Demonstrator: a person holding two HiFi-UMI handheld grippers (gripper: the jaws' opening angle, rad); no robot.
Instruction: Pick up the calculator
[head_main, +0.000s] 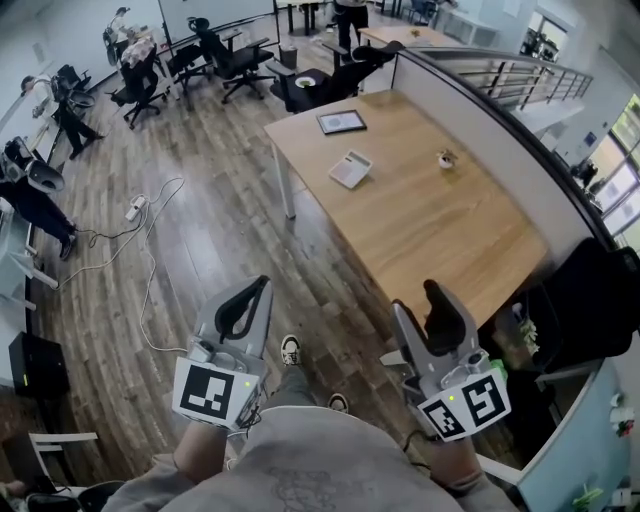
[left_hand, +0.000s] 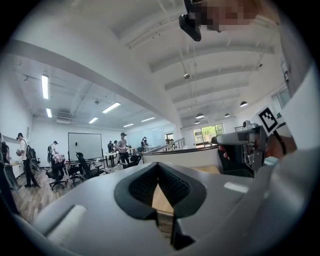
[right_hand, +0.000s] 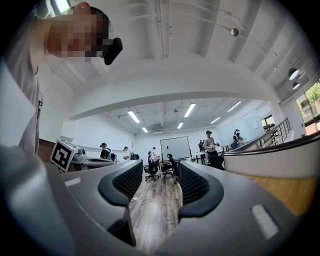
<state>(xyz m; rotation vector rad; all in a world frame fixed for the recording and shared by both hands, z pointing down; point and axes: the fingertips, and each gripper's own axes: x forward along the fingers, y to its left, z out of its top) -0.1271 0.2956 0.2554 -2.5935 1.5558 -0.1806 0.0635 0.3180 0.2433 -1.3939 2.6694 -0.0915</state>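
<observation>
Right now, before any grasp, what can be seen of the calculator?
The calculator is a small pale rectangle, plastic by its look, lying flat on the wooden table near its left edge in the head view, askew to that edge. Keys and display are too small to make out. Only the table touches it, and only the head view shows it.

Left gripper closed, right gripper jaws apart
</observation>
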